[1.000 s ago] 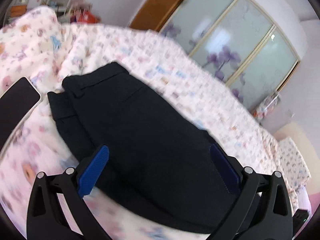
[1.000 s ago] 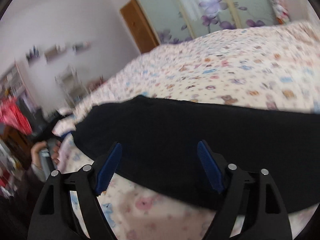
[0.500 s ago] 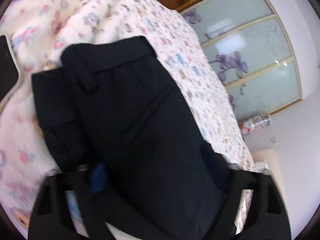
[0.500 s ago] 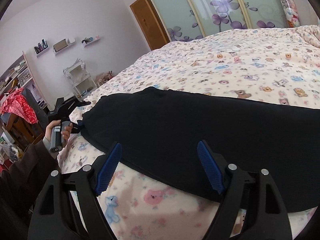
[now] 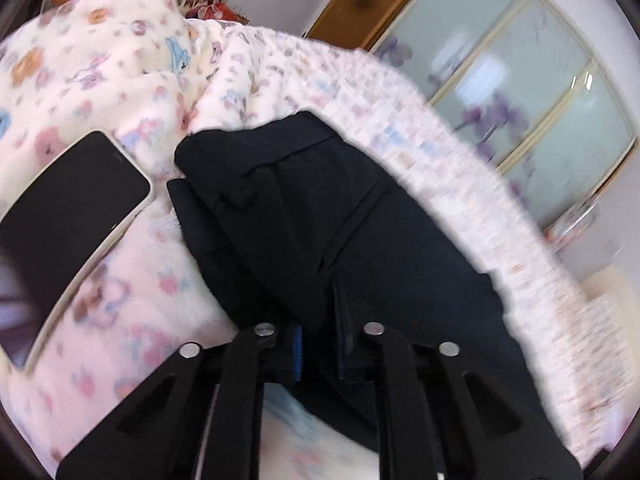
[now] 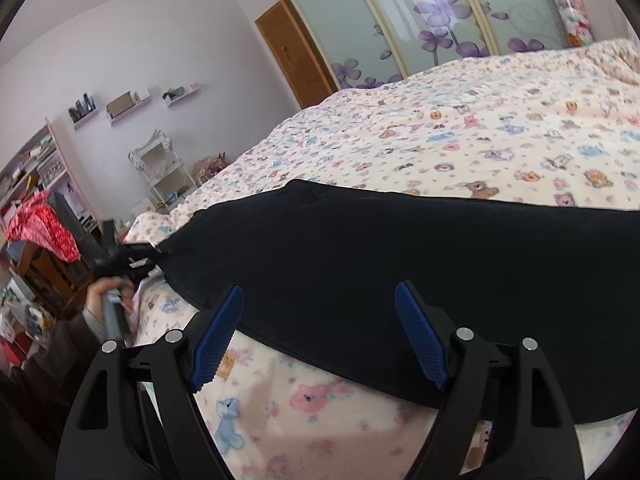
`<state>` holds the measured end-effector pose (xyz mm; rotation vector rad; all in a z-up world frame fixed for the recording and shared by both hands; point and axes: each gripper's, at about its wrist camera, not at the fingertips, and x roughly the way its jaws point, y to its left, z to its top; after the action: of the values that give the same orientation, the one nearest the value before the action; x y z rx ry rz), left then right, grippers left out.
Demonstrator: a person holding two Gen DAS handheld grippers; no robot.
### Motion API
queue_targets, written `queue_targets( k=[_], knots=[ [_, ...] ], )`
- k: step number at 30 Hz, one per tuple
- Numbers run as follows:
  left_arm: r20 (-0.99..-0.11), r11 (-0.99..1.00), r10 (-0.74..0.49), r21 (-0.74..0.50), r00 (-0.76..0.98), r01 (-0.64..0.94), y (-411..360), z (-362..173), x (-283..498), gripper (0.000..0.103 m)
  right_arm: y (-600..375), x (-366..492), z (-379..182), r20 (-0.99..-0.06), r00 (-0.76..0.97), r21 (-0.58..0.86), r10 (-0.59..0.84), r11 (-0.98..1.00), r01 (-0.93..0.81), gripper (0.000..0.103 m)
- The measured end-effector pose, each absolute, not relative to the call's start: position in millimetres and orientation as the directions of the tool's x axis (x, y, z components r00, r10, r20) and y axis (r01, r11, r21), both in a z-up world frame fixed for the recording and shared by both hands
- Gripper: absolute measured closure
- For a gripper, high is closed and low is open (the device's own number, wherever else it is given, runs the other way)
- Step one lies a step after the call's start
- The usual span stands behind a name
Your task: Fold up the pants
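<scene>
Your left gripper (image 5: 318, 354) is closing its jaws on a bunched fold of the dark pants (image 5: 360, 232), cloth pinched between the pads. Pants lie on the bear-print blanket (image 5: 120, 80). Phone (image 5: 68, 216) left of them, screen up, dark.

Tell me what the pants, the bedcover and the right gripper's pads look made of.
Pants: matte dark woven cloth, no sheen, seams visible; fibre unclear.
Bedcover: soft, fuzzy-looking fleece printed with cartoon bears.
Right gripper pads: blue ribbed rubber or plastic, on glossy black plastic arms.
</scene>
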<state>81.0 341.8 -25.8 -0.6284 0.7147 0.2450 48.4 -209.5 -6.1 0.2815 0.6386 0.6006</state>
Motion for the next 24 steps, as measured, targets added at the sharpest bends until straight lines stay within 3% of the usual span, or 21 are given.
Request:
queue_targets(
  k=[3,6,8,9,11,13,16,18,21,24],
  knots=[
    [-0.689,0.853,0.109,-0.305,0.716,-0.423,322.4,-23.7,90.0,0.08,-213.4,51.2,-7.1,-0.487,0.663,0.406,0.569,0.819,-0.405,0.023],
    [-0.639,0.877,0.219,-0.202,0.737,-0.436,303.1,-2.8,70.2,0.051,-220.4,49.5,-3.0,-0.475,0.715,0.372,0.513,0.854,-0.365,0.023],
    [-0.541,0.889,0.295,-0.146,0.788,-0.434,282.5,16.5,45.8,0.029,-228.7,49.6,0.3,-0.468,0.755,0.351,0.46,0.88,-0.319,0.021],
    [-0.487,0.898,0.312,-0.129,0.816,-0.421,269.6,24.9,35.2,0.025,-234.5,48.9,2.6,-0.463,0.78,0.337,0.421,0.897,-0.284,0.021],
    [-0.391,0.933,0.267,-0.122,0.881,-0.337,233.2,43.7,18.3,0.006,-252.8,47.5,9.3,-0.44,0.832,0.327,0.337,0.923,-0.202,0.021],
    [-0.388,0.957,0.172,-0.153,0.906,-0.247,208.8,50.0,20.4,0.003,-278.4,44.5,17.4,-0.415,0.877,0.334,0.243,0.937,-0.101,0.021],
    [-0.468,0.954,0.002,-0.264,0.884,-0.141,168.8,42.9,41.3,0.003,-332.4,37.5,30.8,-0.408,0.911,0.352,0.061,0.931,0.096,0.021],
    [-0.525,0.936,-0.05,-0.322,0.85,-0.144,146.4,28.8,56.5,0.003,-378.3,28.7,35.5,-0.431,0.902,0.397,-0.022,0.893,0.211,0.021],
    [-0.586,0.926,-0.054,-0.332,0.808,-0.178,125.8,7.0,72.4,0.003,-447.9,1.6,24.5,-0.447,0.891,0.532,-0.084,0.776,0.34,0.021],
    [-0.648,0.949,0.051,-0.205,0.76,-0.238,123.8,-17.0,84.1,0.003,-497.6,-23.6,-7.4,-0.465,0.884,0.695,-0.043,0.601,0.395,0.021]
  ],
)
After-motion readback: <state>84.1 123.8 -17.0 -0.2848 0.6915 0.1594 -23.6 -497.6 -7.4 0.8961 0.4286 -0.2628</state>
